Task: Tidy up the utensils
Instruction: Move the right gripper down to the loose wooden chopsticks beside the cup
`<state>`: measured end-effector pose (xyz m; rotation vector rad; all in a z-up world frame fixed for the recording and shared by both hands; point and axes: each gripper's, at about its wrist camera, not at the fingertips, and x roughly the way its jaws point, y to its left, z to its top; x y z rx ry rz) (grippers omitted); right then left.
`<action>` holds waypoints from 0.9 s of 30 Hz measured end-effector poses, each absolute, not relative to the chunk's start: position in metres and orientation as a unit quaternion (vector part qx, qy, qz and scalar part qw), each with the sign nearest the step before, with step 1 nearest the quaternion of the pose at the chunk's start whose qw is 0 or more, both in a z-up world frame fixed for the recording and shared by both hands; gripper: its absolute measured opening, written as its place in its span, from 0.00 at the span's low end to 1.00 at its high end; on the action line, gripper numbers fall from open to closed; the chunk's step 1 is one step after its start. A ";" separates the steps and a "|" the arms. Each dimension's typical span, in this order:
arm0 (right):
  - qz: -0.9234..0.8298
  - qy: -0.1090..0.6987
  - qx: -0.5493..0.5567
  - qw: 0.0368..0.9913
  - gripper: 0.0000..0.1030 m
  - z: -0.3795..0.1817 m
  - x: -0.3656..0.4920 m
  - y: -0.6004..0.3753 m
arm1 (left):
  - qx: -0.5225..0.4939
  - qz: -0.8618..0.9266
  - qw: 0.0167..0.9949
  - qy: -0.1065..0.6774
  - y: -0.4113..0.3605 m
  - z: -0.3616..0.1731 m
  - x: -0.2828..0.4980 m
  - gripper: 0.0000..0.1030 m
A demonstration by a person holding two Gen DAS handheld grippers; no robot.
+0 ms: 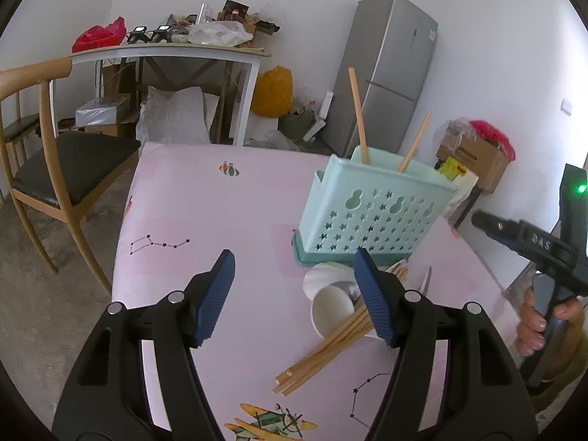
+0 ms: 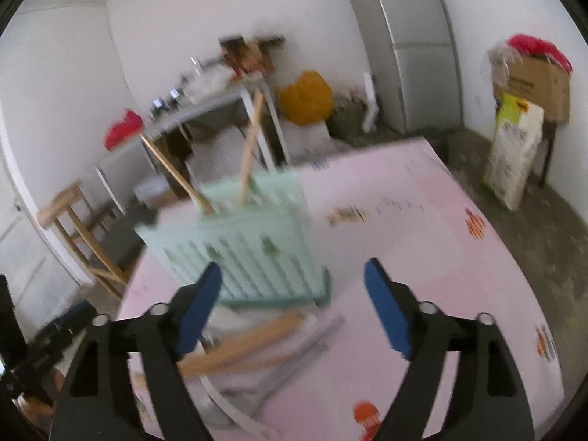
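A mint-green perforated utensil holder (image 1: 371, 213) stands on the pink tablecloth (image 1: 205, 213) with two wooden chopsticks (image 1: 358, 110) upright in it. In front of it lie a white cup (image 1: 332, 312) on its side, a bundle of chopsticks (image 1: 323, 352) and a metal utensil (image 1: 426, 281). My left gripper (image 1: 294, 297) hovers open above the cloth, its right pad beside the cup. My right gripper (image 2: 294, 308) is open with nothing between its pads, above the blurred chopsticks (image 2: 242, 345) and just short of the holder (image 2: 242, 242). The right gripper also shows at the right edge (image 1: 529, 242), held by a hand (image 1: 533, 327).
A wooden chair (image 1: 47, 169) stands left of the table. Behind are a cluttered side table (image 1: 172, 51), a grey fridge (image 1: 389, 73), a yellow bag (image 1: 273, 92) and a cardboard box (image 1: 477, 158). The right wrist view is motion-blurred.
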<state>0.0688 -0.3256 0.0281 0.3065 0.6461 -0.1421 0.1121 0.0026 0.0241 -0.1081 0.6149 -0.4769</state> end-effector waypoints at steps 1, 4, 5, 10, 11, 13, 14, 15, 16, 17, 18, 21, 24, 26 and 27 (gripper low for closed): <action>-0.079 0.333 0.144 0.928 0.84 0.022 0.068 -0.326 | -0.048 -0.232 0.923 0.303 0.001 0.023 0.112 0.62; -0.101 0.391 0.123 0.907 0.92 0.002 0.066 -0.320 | -0.036 -0.231 0.920 0.315 -0.004 0.017 0.112 0.62; -0.105 0.410 0.115 0.899 0.93 -0.006 0.065 -0.318 | -0.034 -0.232 0.918 0.320 -0.005 0.015 0.112 0.62; -0.111 0.460 0.102 0.875 0.94 -0.030 0.061 -0.313 | -0.016 -0.233 0.913 0.336 -0.008 0.009 0.112 0.61; -0.117 0.468 0.105 0.869 0.94 -0.034 0.060 -0.313 | -0.012 -0.236 0.911 0.339 -0.008 0.008 0.112 0.61; -0.123 0.468 0.111 0.868 0.94 -0.036 0.057 -0.312 | -0.004 -0.242 0.908 0.343 -0.008 0.008 0.110 0.57; -0.124 0.464 0.117 0.869 0.94 -0.034 0.054 -0.312 | 0.002 -0.250 0.904 0.346 -0.009 0.008 0.108 0.55; -0.125 0.458 0.121 0.872 0.94 -0.030 0.053 -0.312 | 0.006 -0.254 0.902 0.348 -0.009 0.008 0.107 0.52; -0.127 0.449 0.124 0.876 0.94 -0.027 0.050 -0.312 | 0.010 -0.262 0.898 0.352 -0.009 0.007 0.105 0.49; -0.126 0.444 0.125 0.878 0.94 -0.024 0.050 -0.313 | 0.011 -0.270 0.894 0.357 -0.009 0.006 0.104 0.47; -0.123 0.439 0.130 0.881 0.94 -0.020 0.050 -0.314 | 0.012 -0.277 0.890 0.362 -0.010 0.005 0.103 0.44; -0.076 0.421 0.177 0.886 0.94 -0.010 0.050 -0.314 | 0.015 -0.294 0.877 0.379 -0.012 0.000 0.097 0.35; 0.007 0.405 0.265 0.875 0.94 -0.004 0.049 -0.311 | 0.020 -0.297 0.874 0.383 -0.013 -0.003 0.091 0.28; 0.058 0.401 0.324 0.855 0.94 -0.006 0.053 -0.304 | 0.013 -0.296 0.875 0.383 -0.010 -0.003 0.089 0.24; 0.078 0.403 0.344 0.844 0.94 -0.008 0.055 -0.301 | 0.007 -0.295 0.875 0.383 -0.008 -0.004 0.089 0.22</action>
